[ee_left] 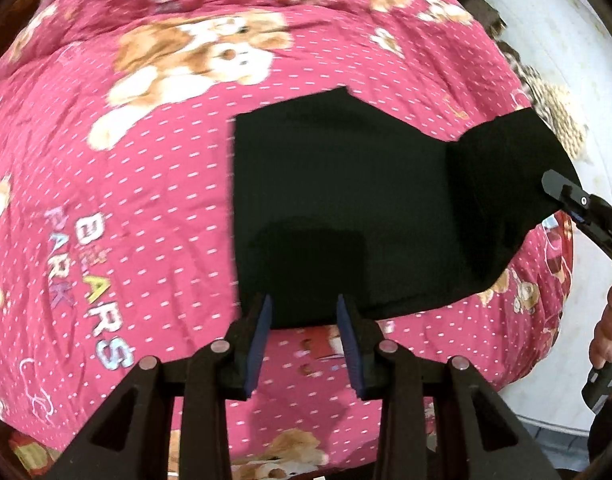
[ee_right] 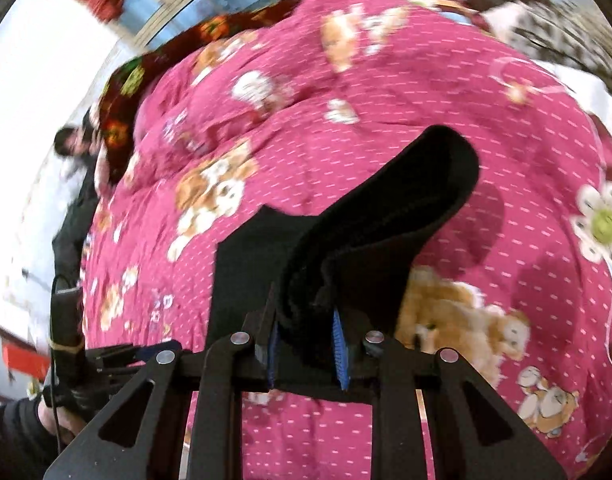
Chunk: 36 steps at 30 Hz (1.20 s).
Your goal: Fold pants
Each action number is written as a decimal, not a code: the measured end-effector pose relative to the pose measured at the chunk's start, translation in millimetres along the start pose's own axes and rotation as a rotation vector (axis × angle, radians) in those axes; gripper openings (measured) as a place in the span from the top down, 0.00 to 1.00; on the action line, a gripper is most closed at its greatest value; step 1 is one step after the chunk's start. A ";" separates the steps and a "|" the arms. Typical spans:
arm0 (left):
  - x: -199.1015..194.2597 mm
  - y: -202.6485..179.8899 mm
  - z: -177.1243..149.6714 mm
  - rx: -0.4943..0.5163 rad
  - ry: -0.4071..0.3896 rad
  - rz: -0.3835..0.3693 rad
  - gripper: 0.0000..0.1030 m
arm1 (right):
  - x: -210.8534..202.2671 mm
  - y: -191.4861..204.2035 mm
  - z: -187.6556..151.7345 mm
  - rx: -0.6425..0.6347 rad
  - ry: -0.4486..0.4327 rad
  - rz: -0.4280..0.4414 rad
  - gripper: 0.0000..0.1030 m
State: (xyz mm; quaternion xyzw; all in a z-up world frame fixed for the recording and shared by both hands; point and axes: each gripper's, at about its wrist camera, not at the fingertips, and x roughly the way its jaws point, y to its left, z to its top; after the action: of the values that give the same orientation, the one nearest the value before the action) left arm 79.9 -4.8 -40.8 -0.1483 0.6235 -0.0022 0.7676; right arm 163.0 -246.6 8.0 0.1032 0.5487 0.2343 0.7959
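Observation:
The black pants [ee_left: 345, 200] lie folded flat on a pink bedspread with puppy prints [ee_left: 146, 168]. My left gripper [ee_left: 304, 312] is open, its blue-padded fingers just over the near edge of the pants, holding nothing. My right gripper [ee_right: 306, 344] is shut on the pants' end [ee_right: 369, 232] and lifts it off the bed in a curling flap. In the left wrist view the right gripper [ee_left: 561, 192] grips the raised right part of the pants.
The pink bedspread [ee_right: 385, 120] covers the whole bed. A white wall [ee_left: 565, 60] and leopard-print cloth [ee_left: 553, 108] lie beyond the right side. A dark floral blanket [ee_right: 126, 92] lies at the far left edge in the right wrist view.

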 end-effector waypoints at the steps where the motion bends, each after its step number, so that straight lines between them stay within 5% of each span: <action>1: -1.0 8.3 -1.8 -0.015 -0.002 0.001 0.65 | 4.7 9.1 -0.1 -0.019 0.011 0.001 0.79; 14: -12.7 99.0 -27.3 -0.153 -0.001 0.026 0.65 | 98.7 119.3 -27.6 -0.222 0.214 0.053 0.79; 28: 0.0 119.4 -21.7 -0.187 0.017 0.020 0.65 | 172.8 138.3 -55.9 -0.314 0.392 -0.007 0.74; 31: 2.0 116.5 -18.6 -0.179 0.021 0.020 0.65 | 185.2 133.0 -62.0 -0.293 0.440 0.042 0.57; 36: 4.0 107.8 -7.6 -0.158 0.016 0.013 0.64 | 158.8 132.9 -58.7 -0.235 0.390 0.191 0.57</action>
State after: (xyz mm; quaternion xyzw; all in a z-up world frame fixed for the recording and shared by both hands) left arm 53.9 95.8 -70.8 -0.2045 0.6288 0.0507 0.7485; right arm 120.1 -59.4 -89.2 0.0141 0.6488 0.3860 0.6557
